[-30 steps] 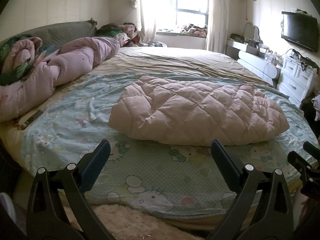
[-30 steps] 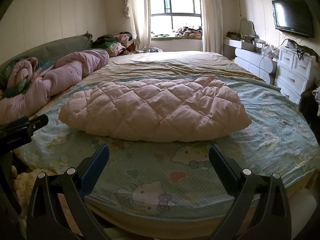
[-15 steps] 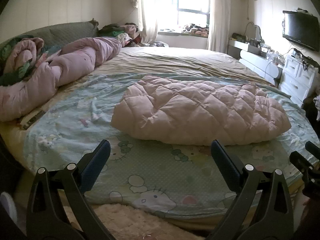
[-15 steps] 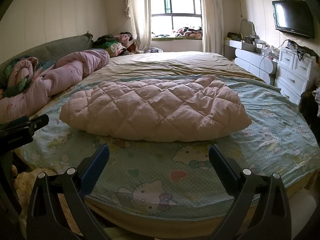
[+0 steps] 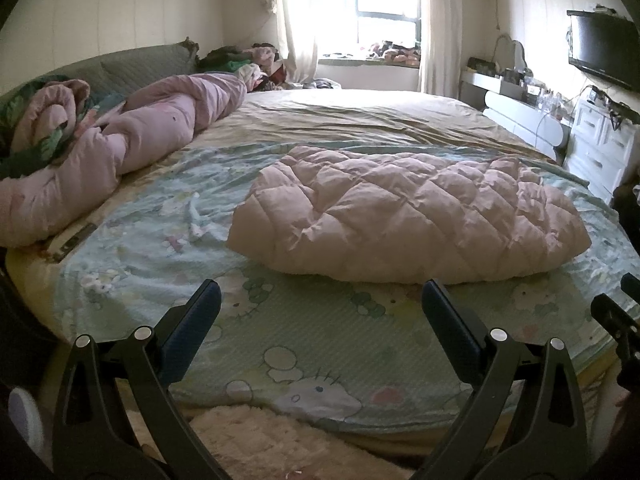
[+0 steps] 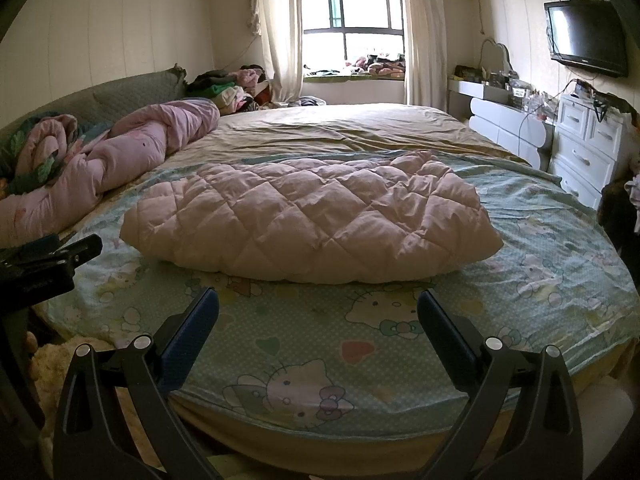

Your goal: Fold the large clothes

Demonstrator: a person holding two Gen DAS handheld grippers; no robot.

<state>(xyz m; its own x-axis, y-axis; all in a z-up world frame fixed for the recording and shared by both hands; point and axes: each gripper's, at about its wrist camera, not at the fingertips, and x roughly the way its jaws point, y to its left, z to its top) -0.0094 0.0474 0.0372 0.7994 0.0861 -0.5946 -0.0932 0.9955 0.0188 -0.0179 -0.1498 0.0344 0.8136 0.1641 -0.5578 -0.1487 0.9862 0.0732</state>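
Observation:
A pale pink quilted down garment lies folded in a puffy bundle on the light green cartoon-print sheet of the bed; it also shows in the right wrist view. My left gripper is open and empty, over the bed's near edge, short of the garment. My right gripper is open and empty, also in front of the garment. The left gripper's body shows at the left edge of the right wrist view.
A rolled pink duvet lies along the bed's left side by a grey headboard. White drawers and a wall TV stand right. A fluffy rug lies below the bed edge. A clothes pile sits near the window.
Both grippers have drifted slightly back and left; the garment lies unmoved. Both stay open.

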